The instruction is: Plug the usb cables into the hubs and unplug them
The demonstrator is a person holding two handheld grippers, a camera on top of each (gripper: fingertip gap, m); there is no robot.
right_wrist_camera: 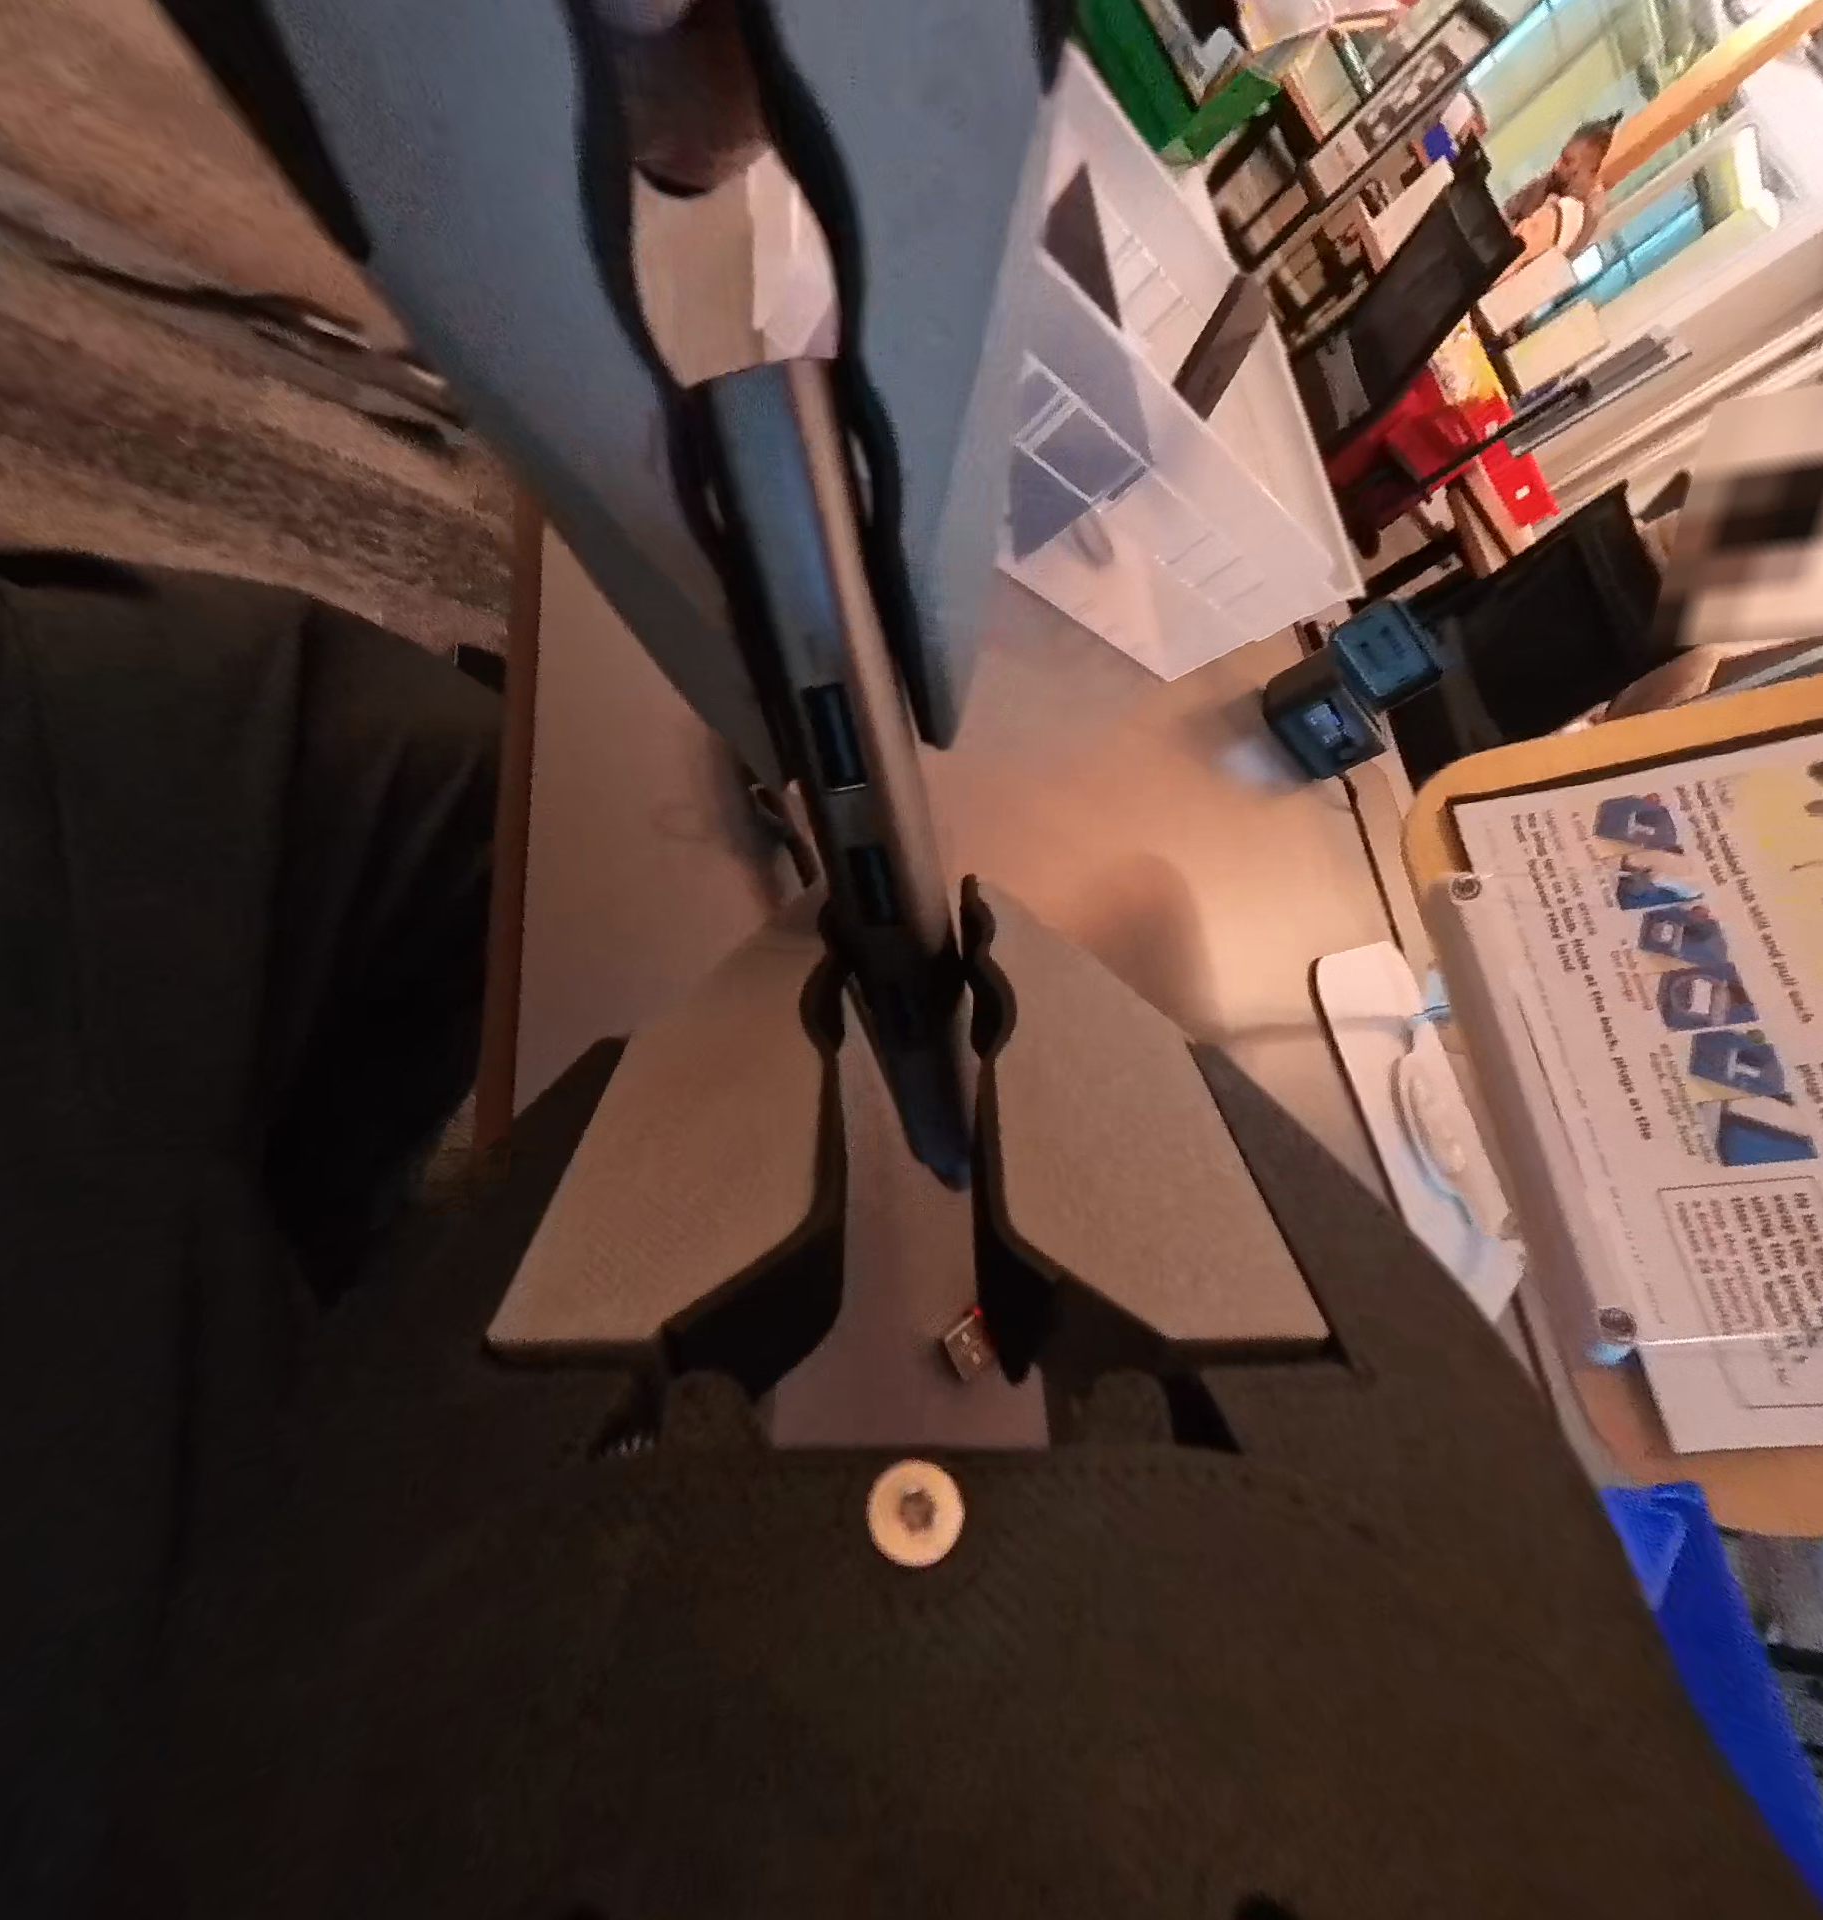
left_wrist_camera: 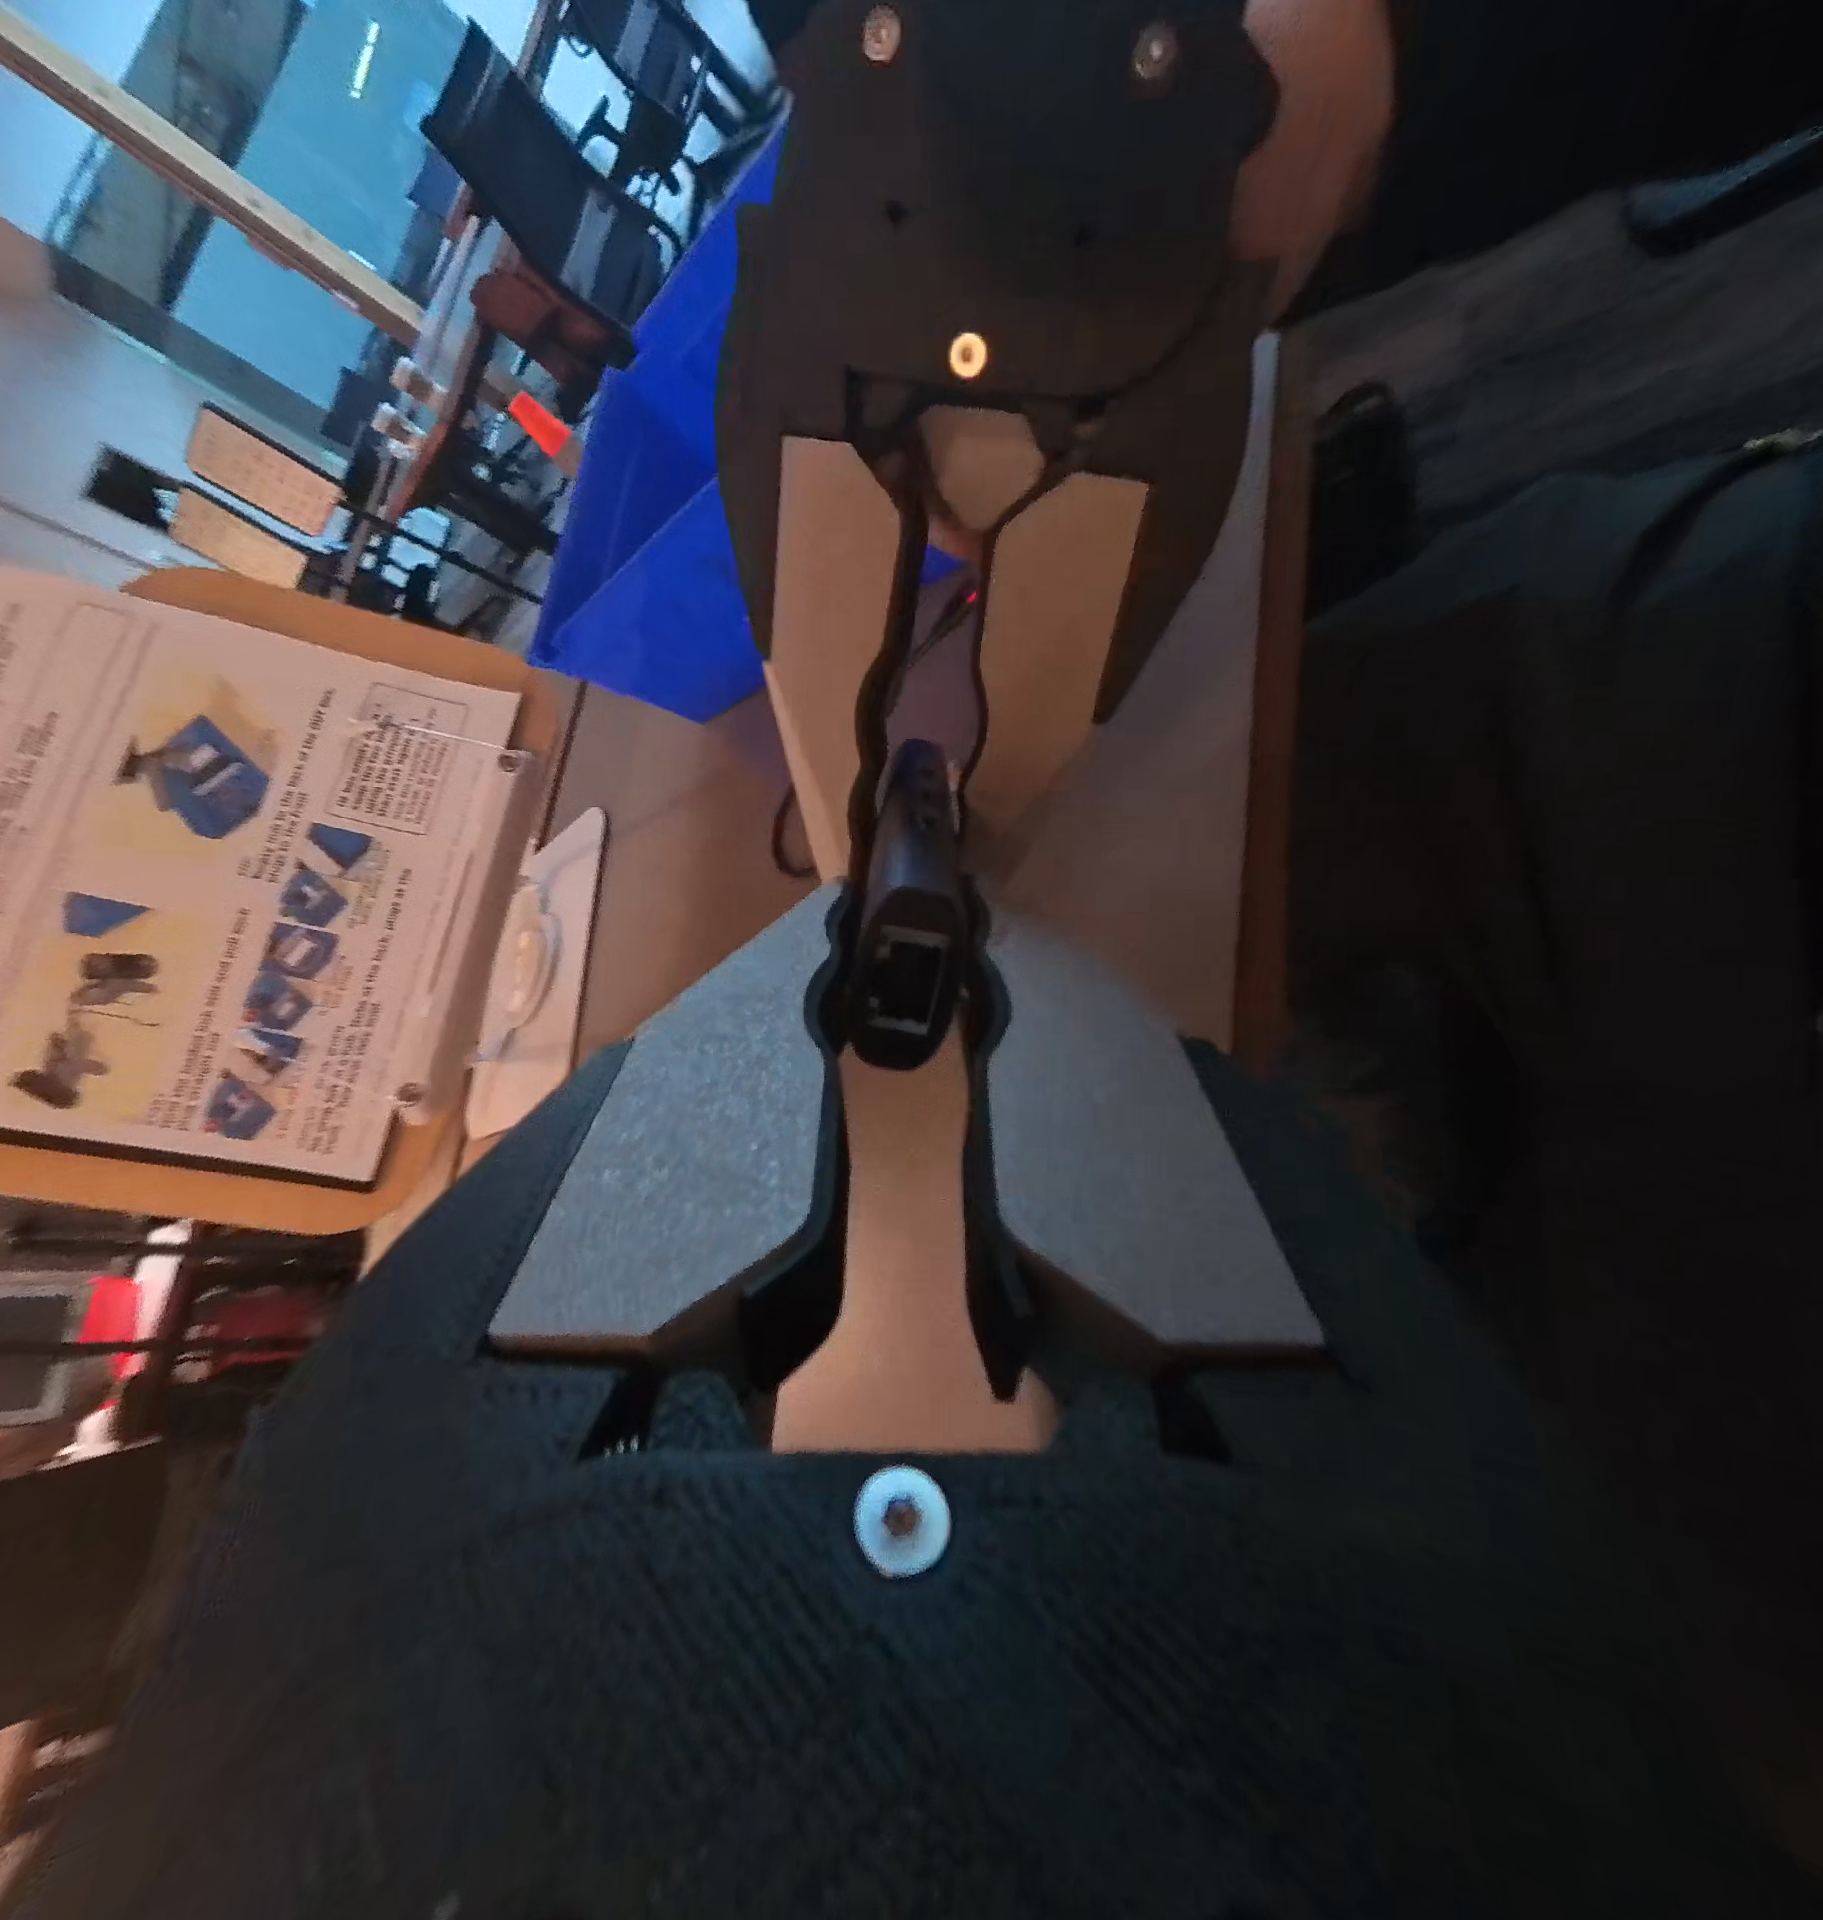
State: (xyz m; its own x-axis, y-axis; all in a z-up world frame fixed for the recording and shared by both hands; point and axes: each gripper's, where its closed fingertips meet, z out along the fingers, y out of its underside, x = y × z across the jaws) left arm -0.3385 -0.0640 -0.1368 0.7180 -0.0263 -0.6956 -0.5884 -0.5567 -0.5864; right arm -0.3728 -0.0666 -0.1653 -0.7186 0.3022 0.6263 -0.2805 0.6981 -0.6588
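Note:
My left gripper [left_wrist_camera: 907,982] is shut on one end of a dark grey USB hub [left_wrist_camera: 917,810], whose square end port faces the camera. Black cables [left_wrist_camera: 881,644] run from the hub toward the right gripper, which faces me at the top. In the right wrist view the hub [right_wrist_camera: 782,540] shows two blue USB ports on its side. My right gripper [right_wrist_camera: 907,982] is shut on a black plug [right_wrist_camera: 922,1101] that sits at the hub's near end. The left gripper's grey finger pad [right_wrist_camera: 491,312] holds the far end. A small USB dongle [right_wrist_camera: 964,1345] with a red light lies below.
A printed instruction sheet on a wooden board [left_wrist_camera: 211,883] stands beside the work area and also shows in the right wrist view [right_wrist_camera: 1665,1039]. Blue bins [left_wrist_camera: 668,468], clear plastic bins [right_wrist_camera: 1146,416] and a small blue-black cube [right_wrist_camera: 1343,686] sit on the tan table [right_wrist_camera: 1146,831]. Dark clothing [left_wrist_camera: 1613,831] is close by. About 4 cm separates my left fingertips from my right. The small USB dongle [right_wrist_camera: 964,1345] is about 15 cm from both grippers' fingertips.

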